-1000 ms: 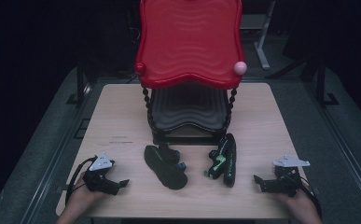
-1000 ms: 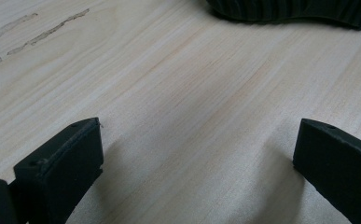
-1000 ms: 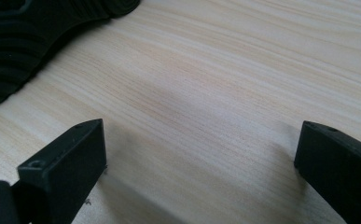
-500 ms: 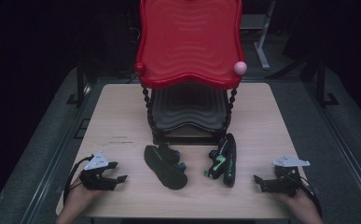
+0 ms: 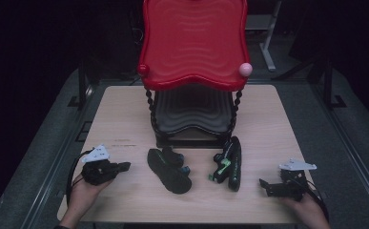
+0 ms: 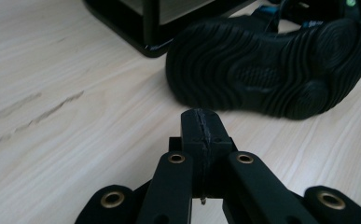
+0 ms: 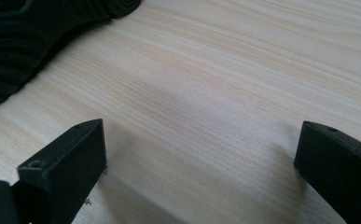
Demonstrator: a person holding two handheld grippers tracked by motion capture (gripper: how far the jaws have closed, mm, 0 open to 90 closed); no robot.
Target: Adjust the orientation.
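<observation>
Two black sandals lie on the wooden table in front of a rack. The left sandal lies sole up; its ribbed sole shows just ahead of my left gripper. The right sandal lies on its side, green and blue trim showing. My left gripper is shut with nothing in it, a short way left of the left sandal. My right gripper rests right of the right sandal, jaws wide open over bare wood, with a sandal sole at the upper left.
A two-tier rack stands mid-table: a red wavy tray on top, a black tray below, on twisted black posts. Its black base lies beyond the left sandal. Dark floor and stands surround the table.
My left gripper has shifted slightly away from the front edge and a bit left. The right gripper and both sandals have stayed put.
</observation>
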